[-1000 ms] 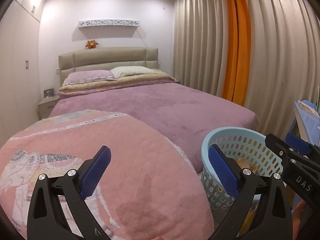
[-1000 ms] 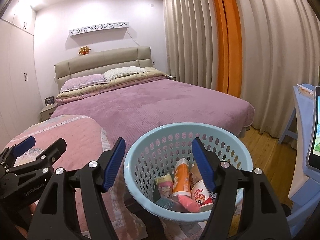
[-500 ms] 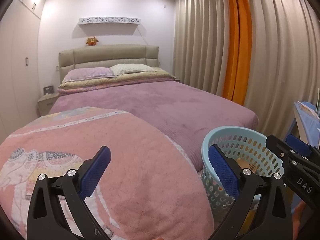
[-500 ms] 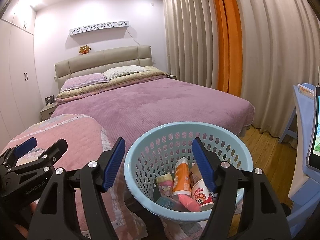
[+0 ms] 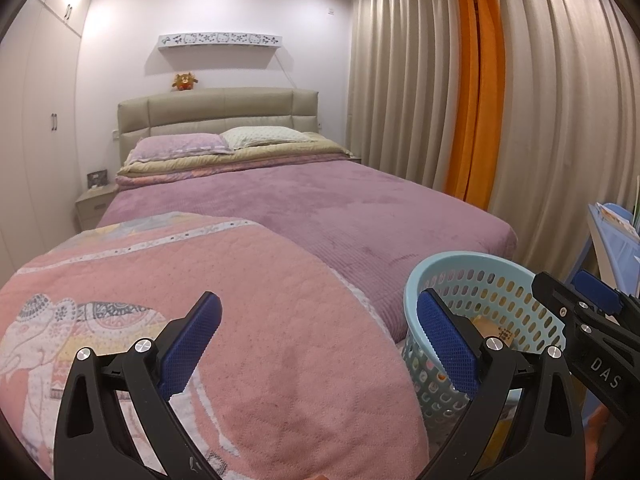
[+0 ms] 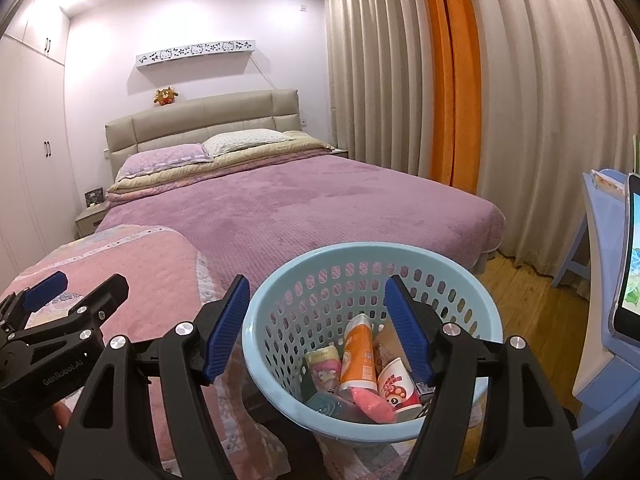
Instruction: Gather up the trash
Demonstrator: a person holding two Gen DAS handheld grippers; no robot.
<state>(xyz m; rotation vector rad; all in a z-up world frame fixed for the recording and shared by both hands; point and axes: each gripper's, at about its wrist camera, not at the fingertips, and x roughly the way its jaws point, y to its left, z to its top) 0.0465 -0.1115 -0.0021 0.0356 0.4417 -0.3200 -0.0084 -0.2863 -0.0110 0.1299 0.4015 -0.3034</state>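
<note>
Seen from both wrist cameras, a bedroom: at the lower left of the frame a pink elephant-print quilt [image 5: 248, 320] lies over the near end of a bed with a purple cover [image 6: 304, 208]. Above the quilt the left gripper [image 5: 320, 336] hangs with jaws wide apart and nothing between them. At lower centre of the right wrist view, the right gripper [image 6: 316, 320] is likewise spread and empty, above a light blue perforated basket [image 6: 472, 272]. Inside the basket lie an orange bottle [image 6: 358, 354], a red-and-white paper cup [image 6: 398, 386] and a pink wrapper [image 6: 370, 398]. Beige and orange curtains [image 6: 448, 80] fill the upper right.
</note>
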